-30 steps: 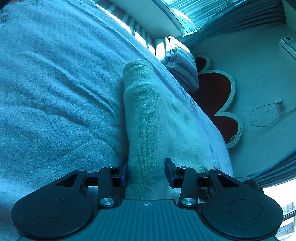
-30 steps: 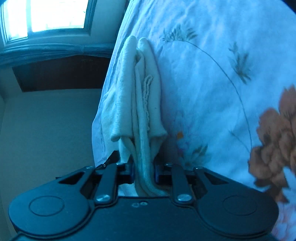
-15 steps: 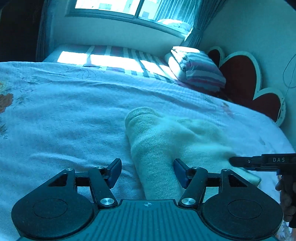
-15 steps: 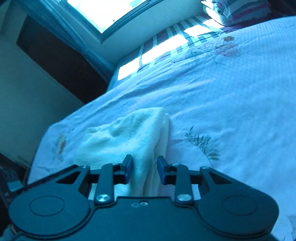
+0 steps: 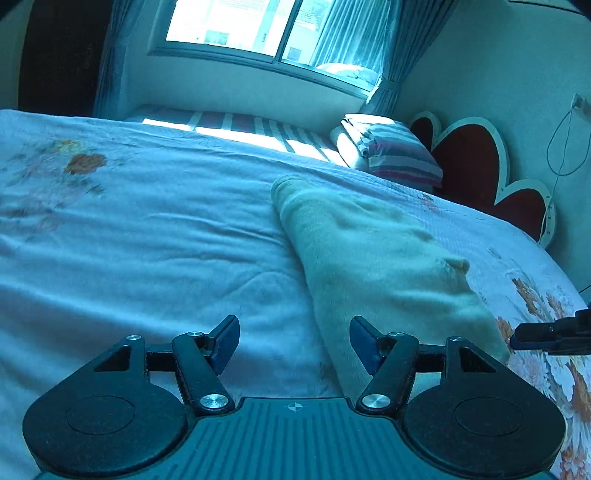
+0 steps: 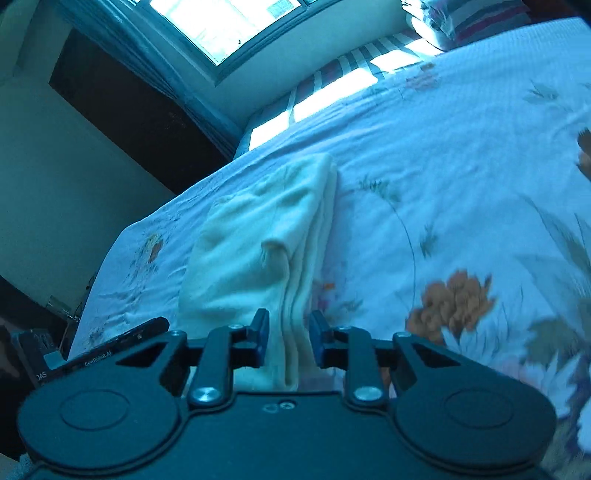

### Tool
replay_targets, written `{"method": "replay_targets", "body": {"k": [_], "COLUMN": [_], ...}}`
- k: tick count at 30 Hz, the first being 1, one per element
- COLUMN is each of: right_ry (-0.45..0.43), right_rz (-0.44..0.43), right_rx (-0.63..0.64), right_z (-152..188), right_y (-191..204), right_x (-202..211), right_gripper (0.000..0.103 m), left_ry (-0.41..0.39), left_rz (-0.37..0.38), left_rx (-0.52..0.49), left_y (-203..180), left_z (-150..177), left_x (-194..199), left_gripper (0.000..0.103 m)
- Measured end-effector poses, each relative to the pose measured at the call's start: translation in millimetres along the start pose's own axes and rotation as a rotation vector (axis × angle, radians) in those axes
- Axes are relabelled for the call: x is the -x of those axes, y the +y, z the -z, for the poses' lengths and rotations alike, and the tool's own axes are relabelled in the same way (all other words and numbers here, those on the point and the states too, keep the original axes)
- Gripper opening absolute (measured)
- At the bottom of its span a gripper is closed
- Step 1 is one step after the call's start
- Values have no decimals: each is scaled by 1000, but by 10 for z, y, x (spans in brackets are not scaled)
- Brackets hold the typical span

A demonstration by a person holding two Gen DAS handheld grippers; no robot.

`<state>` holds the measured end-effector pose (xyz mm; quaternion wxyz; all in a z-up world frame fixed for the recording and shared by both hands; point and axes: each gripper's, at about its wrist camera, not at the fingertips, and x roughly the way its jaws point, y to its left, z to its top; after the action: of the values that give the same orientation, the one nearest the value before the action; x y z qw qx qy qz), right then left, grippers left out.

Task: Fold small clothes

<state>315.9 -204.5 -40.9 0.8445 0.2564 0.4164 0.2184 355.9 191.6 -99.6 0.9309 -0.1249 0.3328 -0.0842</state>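
A pale cream garment (image 5: 369,258) lies folded in a long wedge on the flowered bedspread (image 5: 147,240). My left gripper (image 5: 294,341) hovers at its near left edge with the jaws wide and still opening. Only a strip of the cloth lies between them, and the pads do not touch it. In the right wrist view the garment (image 6: 258,240) shows its layered fold edge running between the jaws of my right gripper (image 6: 290,334). Those jaws are narrow and closing, with a thin gap at the pads. One right finger (image 5: 535,334) pokes in beside the cloth's near right corner.
A striped pillow (image 5: 399,155) and a red heart-shaped headboard (image 5: 469,158) stand beyond the garment. A window (image 5: 258,26) with curtains is behind the bed. The bed's edge (image 6: 110,266) drops off left of the garment, toward a dark wall opening.
Both grippers have let go of the garment, which now rests folded on the bed. Both have pulled back and risen, and both views have rolled level. The left jaws are wider.
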Motion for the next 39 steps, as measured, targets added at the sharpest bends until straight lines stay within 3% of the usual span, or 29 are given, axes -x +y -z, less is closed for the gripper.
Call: {"method": "replay_targets", "body": {"k": [4,6,7,9,11,12,13,14,17,18,20,21,22,23,24,25,26,27,28,30,31,32,33,36,38,39], "right_ry": [54,40,18,1,-46,-68,-88,-93,-56,-49,-5,8,55,118,124,121,109,93,75,18,-7,-19,-6,35,72,67], "right_rz": [-26,-54,-43,-9,-66,-67,-47,-30,-53,-66,-84,-93,-127,-187,-250,-327,-342,-313,-223,60,115,73,-23,-55,-50,-61], "right_rx": [-78,-92,-76,-40,-35,-4,20,21,-2,6,5,-35,-126,-351,-518,-642,-670,-663,-614,-391,-325,-310,-324,-255,-230,-224], "right_z": [273,292,285,260,217,194,179,164,107,102,107,88,59,73,134,205,239,254,240,171,168,184,220,315,362,373], "right_y": [-30,-26,-2,70,63,58,40,-7,-176,-200,-249,-270,-326,-470,-562,-595,-569,-535,-508,-386,-334,-308,-280,-90,3,33], "right_x": [-71,-164,-204,-244,-184,-149,-127,-130,-230,-278,-429,-450,-483,-518,-499,-446,-382,-321,-274,-166,-104,-38,10,-5,-131,-179], "right_gripper": [22,29,27,10,9,12,24,29,48,52,50,38,15,15,14,14,14,14,16,18,20,23,28,28,23,11], "left_ry": [45,57,58,57,53,59,59,56,56,56,62,65,63,59,52,52,53,49,43,33,22,13,6,7,19,29], "left_rz": [21,35,40,41,47,46,41,40,40,40,37,35,34,38,48,51,50,39,35,18,5,-5,-13,-13,-20,-33], "left_rx": [45,72,84,92,81,72,64,63,66,64,66,68,68,69,70,70,67,64,64,59,43,30,17,2,-2,-8], "left_y": [2,-1,-5,-45,-99,-131,-151,-159,-172,-175,-172,-176,-175,-180,-177,-182,-187,-188,-184,-175,-176,-178,-180,-198,-225,-254], "left_z": [175,187,178,181,175,181,192,203,242,249,244,228,209,194,172,163,157,152,152,155,167,182,200,247,259,265], "left_x": [3,-55,-75,-75,-80,-92,-95,-92,-80,-81,-90,-91,-91,-85,-84,-85,-89,-88,-80,-42,-5,24,51,77,51,36], "left_gripper": [66,66,66,66,66,66,66,66,66,66,66,66,66,66,66,66,66,66,66,66,66,66,66,66,66,66]}}
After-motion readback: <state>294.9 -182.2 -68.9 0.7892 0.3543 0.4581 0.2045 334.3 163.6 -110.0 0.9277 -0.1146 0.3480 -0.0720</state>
